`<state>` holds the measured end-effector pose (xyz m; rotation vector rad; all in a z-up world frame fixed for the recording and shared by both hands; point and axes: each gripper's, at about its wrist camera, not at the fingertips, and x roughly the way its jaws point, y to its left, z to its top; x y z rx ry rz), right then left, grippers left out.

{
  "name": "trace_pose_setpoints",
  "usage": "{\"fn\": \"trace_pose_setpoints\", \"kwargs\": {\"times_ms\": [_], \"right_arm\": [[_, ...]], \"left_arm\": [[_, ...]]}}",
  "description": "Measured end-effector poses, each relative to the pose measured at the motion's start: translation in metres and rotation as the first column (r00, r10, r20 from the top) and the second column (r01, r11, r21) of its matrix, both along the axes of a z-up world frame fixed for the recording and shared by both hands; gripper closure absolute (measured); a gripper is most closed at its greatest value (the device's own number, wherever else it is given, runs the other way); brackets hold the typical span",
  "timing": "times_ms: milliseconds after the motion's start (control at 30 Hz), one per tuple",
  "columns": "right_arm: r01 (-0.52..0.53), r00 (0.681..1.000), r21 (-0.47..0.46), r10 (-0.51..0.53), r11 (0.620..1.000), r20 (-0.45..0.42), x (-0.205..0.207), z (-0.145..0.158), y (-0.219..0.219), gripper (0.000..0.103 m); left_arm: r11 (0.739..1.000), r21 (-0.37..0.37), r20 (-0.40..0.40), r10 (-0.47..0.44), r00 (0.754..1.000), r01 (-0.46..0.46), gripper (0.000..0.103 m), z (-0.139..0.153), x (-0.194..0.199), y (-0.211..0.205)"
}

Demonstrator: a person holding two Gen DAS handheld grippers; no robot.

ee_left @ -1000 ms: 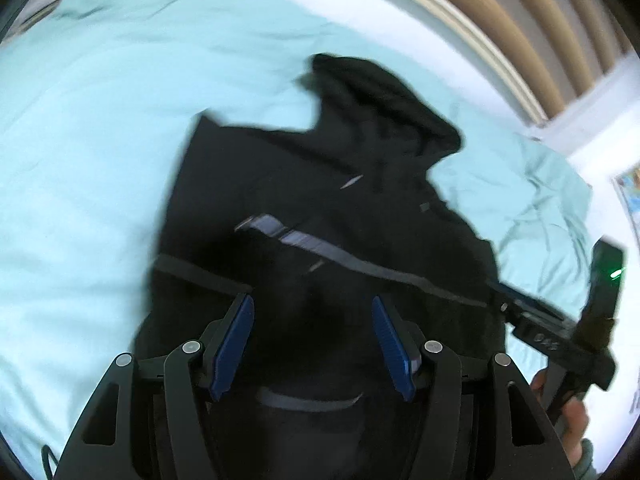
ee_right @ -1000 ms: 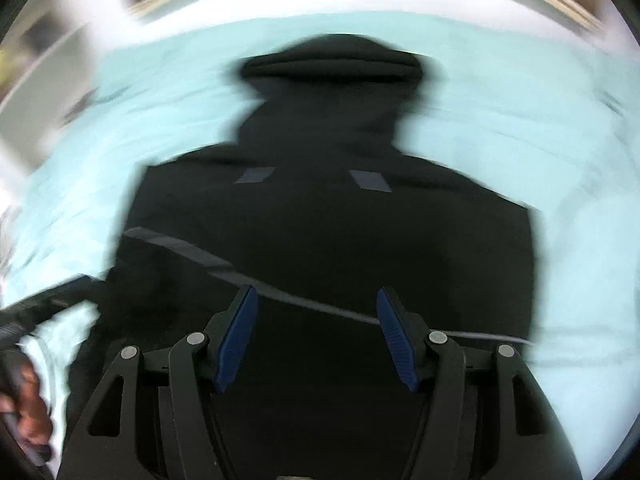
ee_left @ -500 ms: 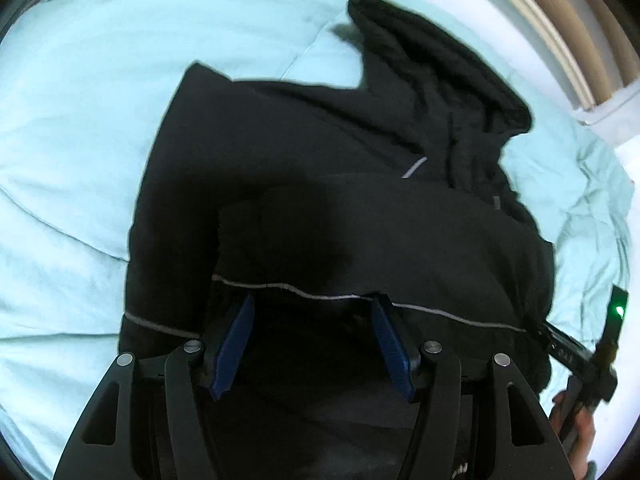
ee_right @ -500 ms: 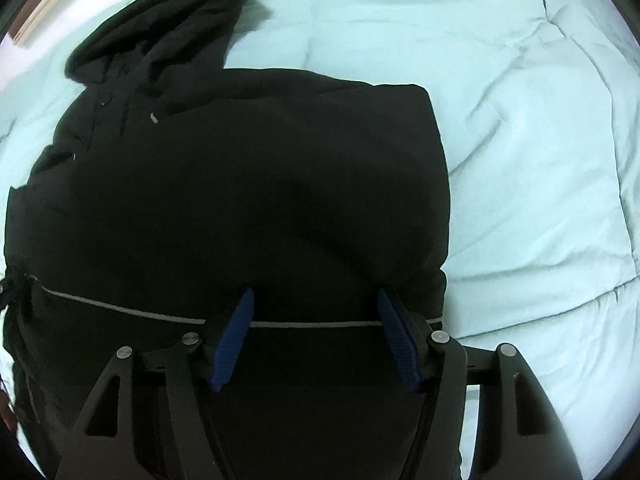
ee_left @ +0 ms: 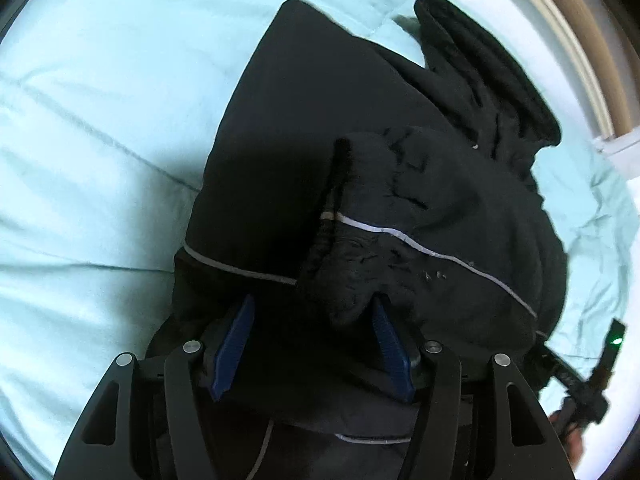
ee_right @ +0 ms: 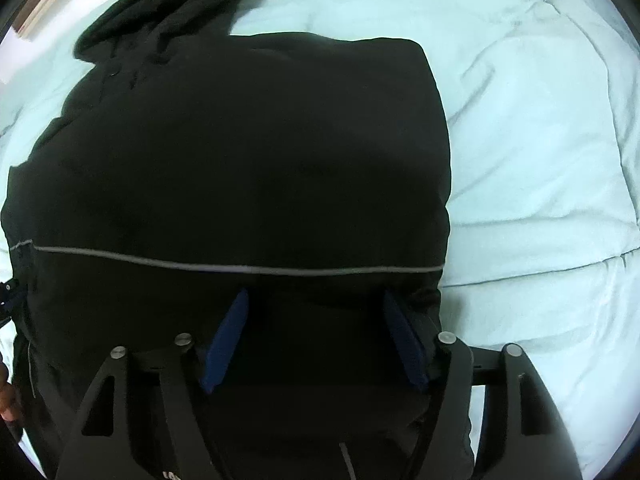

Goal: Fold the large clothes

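Pale turquoise bedding (ee_left: 100,140) covers the whole surface, quilted and lightly creased, with a wooden slatted headboard (ee_left: 576,40) seen at the upper right of the left wrist view. Spread on the bedding is a black hooded jacket (ee_right: 240,152), its hood (ee_right: 160,12) lying toward the headboard and a thin grey reflective stripe (ee_right: 240,269) crossing its body. In the left wrist view a bunched fold of the jacket (ee_left: 420,200) is seen piled over the lower layer. The left gripper (ee_left: 312,344) is pointed steeply down over the jacket, its blue pads held partly apart with dark fabric lying between them — whether the cloth is pinched cannot be told. The right gripper (ee_right: 316,340) is likewise aimed down at the jacket's hem, its jaws opening, with black fabric seen between the pads.
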<state>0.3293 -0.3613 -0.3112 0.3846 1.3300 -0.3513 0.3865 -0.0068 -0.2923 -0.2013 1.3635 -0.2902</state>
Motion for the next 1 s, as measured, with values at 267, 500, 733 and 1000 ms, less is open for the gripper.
{"fn": "trace_pose_setpoints", "kwargs": {"times_ms": [267, 500, 733, 1000], "right_arm": [[0.053, 0.994, 0.058, -0.058, 0.997, 0.089, -0.049, 0.069, 0.002, 0.033], [0.081, 0.987, 0.082, -0.091, 0.993, 0.132, -0.113, 0.112, 0.039, 0.033], [0.168, 0.959, 0.112, -0.189, 0.979, 0.209, -0.14, 0.158, 0.076, 0.033], [0.173, 0.94, 0.11, -0.198, 0.979, 0.277, -0.092, 0.197, 0.083, 0.033]], "left_arm": [[0.997, -0.067, 0.093, -0.016, 0.996, 0.023, 0.04, 0.068, -0.055, 0.019], [0.989, -0.128, 0.165, -0.055, 0.985, 0.076, 0.04, 0.117, -0.086, 0.04], [0.967, -0.15, 0.242, -0.167, 0.956, 0.207, 0.04, 0.156, -0.063, 0.046], [0.95, -0.196, 0.313, -0.174, 0.934, 0.242, 0.04, 0.182, -0.004, 0.032]]}}
